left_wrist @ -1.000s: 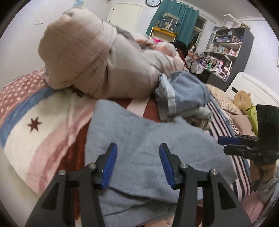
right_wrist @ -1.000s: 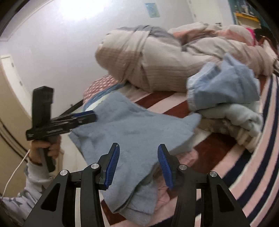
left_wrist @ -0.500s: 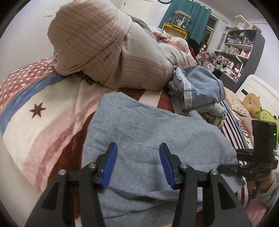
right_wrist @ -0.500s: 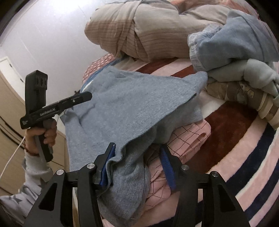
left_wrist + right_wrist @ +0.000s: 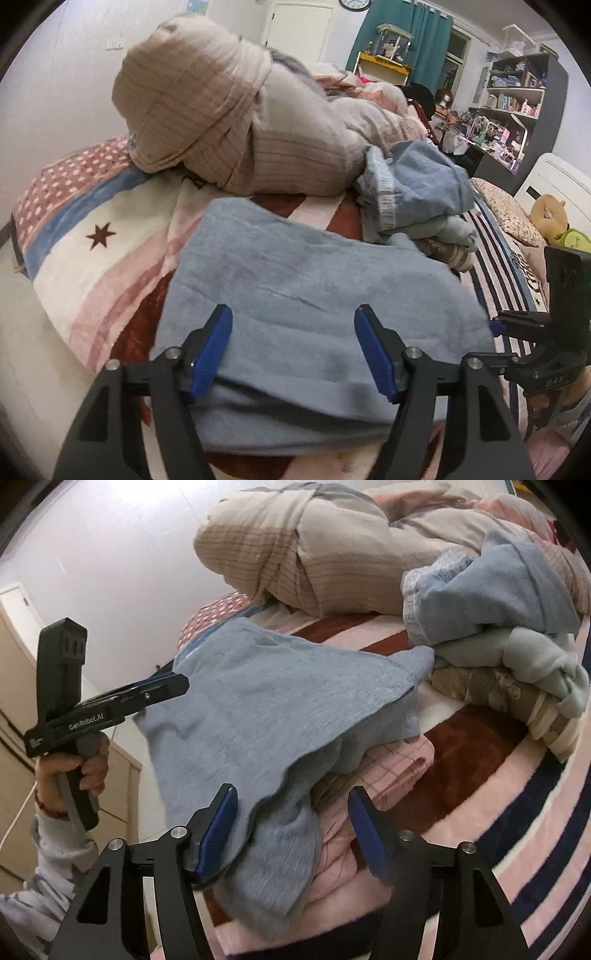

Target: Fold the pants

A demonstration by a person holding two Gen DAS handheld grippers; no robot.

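1. While the grey-blue pants (image 5: 314, 295) are lying spread on the striped blanket (image 5: 92, 266), the left gripper (image 5: 293, 347) is hovering just above their near edge, its blue fingers (image 5: 212, 350) standing wide apart and gripping nothing.
2. Behind the pants, a beige rolled duvet (image 5: 229, 122) and a pile of folded clothes (image 5: 417, 199) are resting on the bed.
3. At the right, the right gripper (image 5: 291, 834) is staying open too, its fingers apart over the hanging part of the pants (image 5: 258, 720) and a pink checked garment (image 5: 373, 771).

Grey-blue pants (image 5: 310, 295) folded flat on bed, edge overhanging.
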